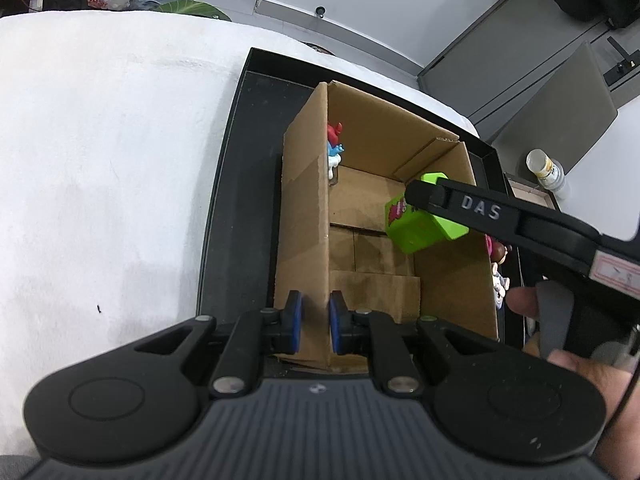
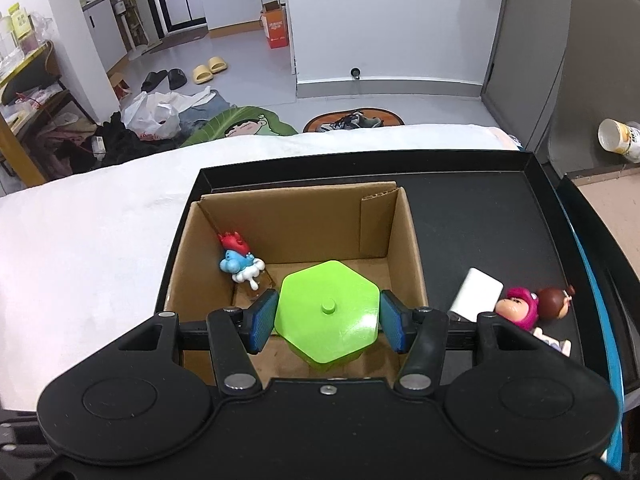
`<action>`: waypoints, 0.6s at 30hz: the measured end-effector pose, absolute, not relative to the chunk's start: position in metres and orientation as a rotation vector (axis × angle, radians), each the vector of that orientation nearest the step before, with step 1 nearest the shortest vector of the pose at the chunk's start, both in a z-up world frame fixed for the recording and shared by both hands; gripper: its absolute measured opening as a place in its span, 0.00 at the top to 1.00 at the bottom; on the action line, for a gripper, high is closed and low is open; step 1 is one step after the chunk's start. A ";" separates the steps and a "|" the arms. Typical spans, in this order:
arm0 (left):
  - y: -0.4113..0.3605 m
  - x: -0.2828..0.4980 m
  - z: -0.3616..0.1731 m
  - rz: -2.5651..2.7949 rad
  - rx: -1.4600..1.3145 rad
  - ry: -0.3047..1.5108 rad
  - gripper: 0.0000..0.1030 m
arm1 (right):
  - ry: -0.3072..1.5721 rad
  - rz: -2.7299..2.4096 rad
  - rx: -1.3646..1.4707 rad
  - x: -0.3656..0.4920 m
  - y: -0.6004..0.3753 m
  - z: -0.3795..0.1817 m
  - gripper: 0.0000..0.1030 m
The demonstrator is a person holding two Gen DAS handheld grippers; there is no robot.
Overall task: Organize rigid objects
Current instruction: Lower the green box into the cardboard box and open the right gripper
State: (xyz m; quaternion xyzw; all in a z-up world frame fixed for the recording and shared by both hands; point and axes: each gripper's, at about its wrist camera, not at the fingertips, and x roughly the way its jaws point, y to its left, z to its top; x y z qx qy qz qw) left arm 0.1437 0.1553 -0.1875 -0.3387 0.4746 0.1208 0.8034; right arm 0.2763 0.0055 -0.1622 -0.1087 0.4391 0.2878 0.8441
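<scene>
A brown cardboard box (image 1: 304,184) (image 2: 408,240) stands open in a black tray (image 2: 500,208) (image 1: 240,200). My left gripper (image 1: 316,322) is shut on the box's near left wall, one blue pad on each side. My right gripper (image 2: 328,322) is shut on a bright green hexagonal container (image 2: 328,312) (image 1: 416,228), which hangs tilted inside the box above its floor. A small blue figure with a red hat (image 2: 238,258) (image 1: 334,148) lies in the box's far left corner.
On the tray to the right of the box lie a white block (image 2: 478,292), a pink-haired doll (image 2: 520,306) and a brown-haired doll (image 2: 554,300). A white cloth (image 1: 112,152) covers the table to the left. A cup (image 2: 618,140) lies beyond the tray.
</scene>
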 end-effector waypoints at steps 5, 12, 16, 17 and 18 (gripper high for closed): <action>0.155 0.144 -0.188 0.260 -0.726 1.018 0.87 | 0.911 0.616 -0.238 0.280 0.011 -0.163 0.48; 0.153 0.145 -0.188 0.262 -0.719 1.021 0.86 | 0.846 0.667 -0.225 0.277 0.012 -0.151 0.44; 0.153 0.145 -0.189 0.265 -0.715 1.025 0.87 | 0.859 0.649 -0.207 0.277 0.000 -0.145 0.44; 0.154 0.145 -0.190 0.266 -0.717 1.026 0.87 | 0.863 0.648 -0.201 0.277 -0.003 -0.144 0.44; 0.154 0.144 -0.190 0.267 -0.718 1.026 0.87 | 0.866 0.644 -0.199 0.276 -0.007 -0.142 0.42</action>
